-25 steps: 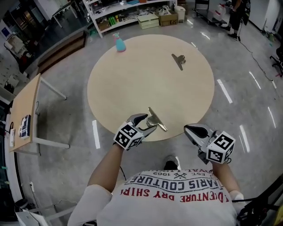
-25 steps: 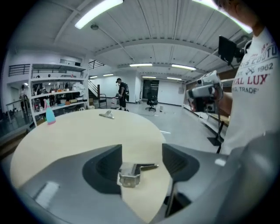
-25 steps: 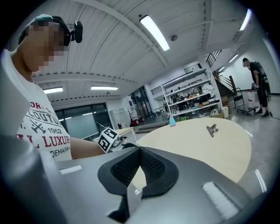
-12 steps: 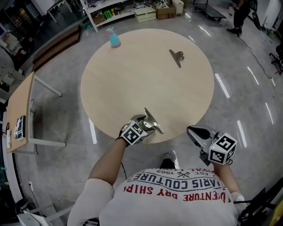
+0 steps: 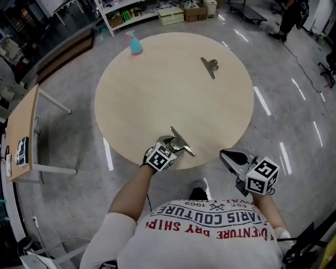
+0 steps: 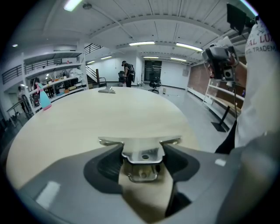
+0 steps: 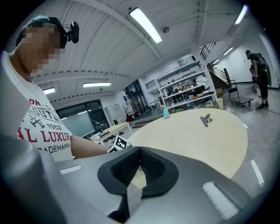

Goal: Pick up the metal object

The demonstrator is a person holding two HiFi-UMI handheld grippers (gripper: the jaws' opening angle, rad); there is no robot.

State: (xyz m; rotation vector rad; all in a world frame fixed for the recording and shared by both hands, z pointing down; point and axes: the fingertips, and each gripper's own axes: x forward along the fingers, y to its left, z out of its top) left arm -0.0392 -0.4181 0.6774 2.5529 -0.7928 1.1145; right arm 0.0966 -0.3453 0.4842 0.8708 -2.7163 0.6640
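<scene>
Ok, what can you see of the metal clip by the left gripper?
The metal clip looks like shiny bare steel: a long flat bar and, behind it, a folded handle with a hole. It sits at the near edge of the round table, between the fingers of the left gripper, which are closing and seem to touch both its sides.

Shelf [image 5: 131,13] contents cropped, probably boxes [image 5: 172,14]

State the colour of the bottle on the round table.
Bottle: blue, pink top; head view shows it best.
</scene>
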